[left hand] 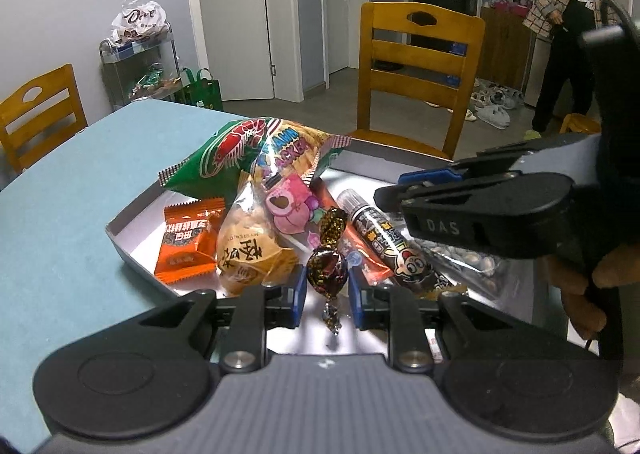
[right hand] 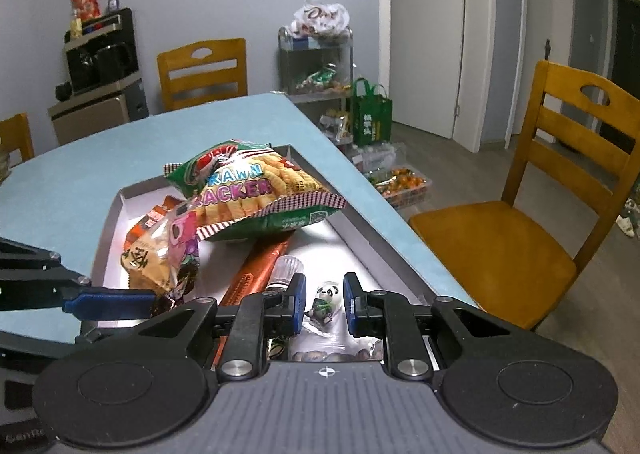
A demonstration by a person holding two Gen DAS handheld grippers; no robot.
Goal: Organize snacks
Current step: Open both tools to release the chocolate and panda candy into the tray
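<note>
A grey tray (left hand: 120, 232) on the blue table holds snacks: a green prawn cracker bag (left hand: 244, 150), an orange packet (left hand: 186, 242), a yellow pastry bag (left hand: 250, 250), a pink lollipop bag (left hand: 290, 210) and a dark tube snack (left hand: 394, 246). My left gripper (left hand: 327, 288) is open, its fingers on either side of a dark foil-wrapped candy (left hand: 326, 268). My right gripper (right hand: 325, 304) is open over the tray (right hand: 360, 238), around a clear panda packet (right hand: 326, 300). It shows at the right of the left wrist view (left hand: 404, 186). The prawn cracker bag (right hand: 248, 186) lies further back.
Wooden chairs stand at the table's far side (left hand: 416, 70) and right (right hand: 552, 182). A metal cart (right hand: 316, 62) with bags, a green tote (right hand: 370, 114) and floor snacks (right hand: 400, 182) sit beyond the table edge. A person (left hand: 568, 26) stands at the back.
</note>
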